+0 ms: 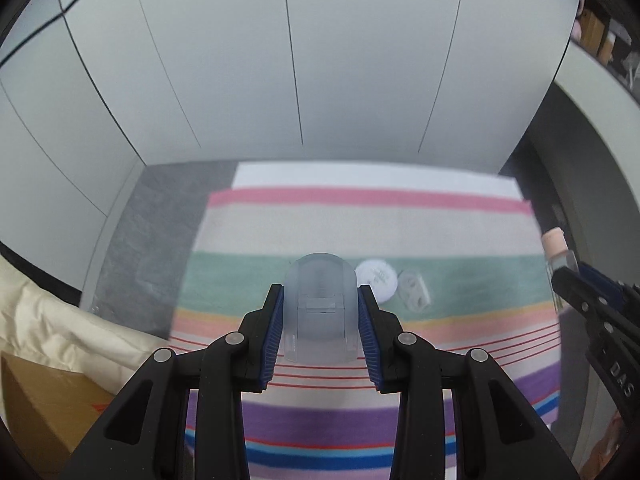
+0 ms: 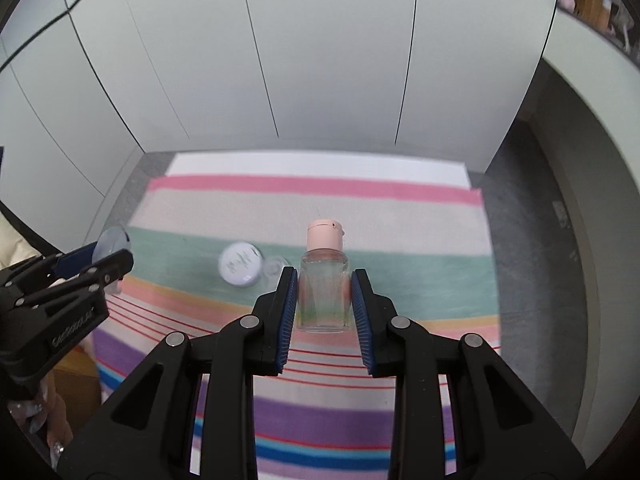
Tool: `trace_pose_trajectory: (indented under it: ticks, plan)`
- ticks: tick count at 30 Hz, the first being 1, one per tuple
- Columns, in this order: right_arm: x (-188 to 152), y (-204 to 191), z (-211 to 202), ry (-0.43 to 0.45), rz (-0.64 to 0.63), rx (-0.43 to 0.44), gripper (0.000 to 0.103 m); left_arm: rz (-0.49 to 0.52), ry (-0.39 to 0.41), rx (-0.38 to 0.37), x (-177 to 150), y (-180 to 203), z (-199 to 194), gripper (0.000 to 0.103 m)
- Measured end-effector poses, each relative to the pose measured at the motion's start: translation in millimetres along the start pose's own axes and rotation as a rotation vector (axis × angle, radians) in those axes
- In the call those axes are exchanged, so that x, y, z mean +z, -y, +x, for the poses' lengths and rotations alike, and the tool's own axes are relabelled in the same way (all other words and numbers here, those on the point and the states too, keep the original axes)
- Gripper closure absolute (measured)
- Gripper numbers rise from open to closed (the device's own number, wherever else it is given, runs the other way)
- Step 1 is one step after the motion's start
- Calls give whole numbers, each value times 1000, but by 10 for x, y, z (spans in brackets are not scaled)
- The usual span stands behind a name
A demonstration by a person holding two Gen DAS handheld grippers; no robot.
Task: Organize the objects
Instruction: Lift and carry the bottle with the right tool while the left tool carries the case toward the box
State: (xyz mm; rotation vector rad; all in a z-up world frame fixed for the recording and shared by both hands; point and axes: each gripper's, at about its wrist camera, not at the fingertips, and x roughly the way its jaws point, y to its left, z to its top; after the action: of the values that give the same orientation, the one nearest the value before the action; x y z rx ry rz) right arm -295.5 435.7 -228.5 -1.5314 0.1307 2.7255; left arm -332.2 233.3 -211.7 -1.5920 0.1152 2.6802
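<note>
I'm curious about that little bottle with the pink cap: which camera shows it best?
The right wrist view: the bottle stands centred between the right gripper's fingers, cap and clear body plain. The left wrist view catches it only at its right edge, partly hidden.

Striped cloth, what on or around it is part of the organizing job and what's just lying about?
In the job:
- frosted clear container, in the left gripper
- clear bottle with pink cap, in the right gripper
- white round lid and small clear jar on the striped cloth

Lying about:
- cardboard box
- cream fabric
</note>
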Motion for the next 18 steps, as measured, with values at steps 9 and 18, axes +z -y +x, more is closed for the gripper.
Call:
trace_pose_trajectory:
  ticks: [9, 18]
  plan:
    - [231, -243, -1193, 113, -31, 4, 75, -36, 91, -49, 185, -166, -1054, 67]
    - [265, -471, -2047, 209, -78, -48, 75, -51, 139, -53, 174, -278, -1737, 67]
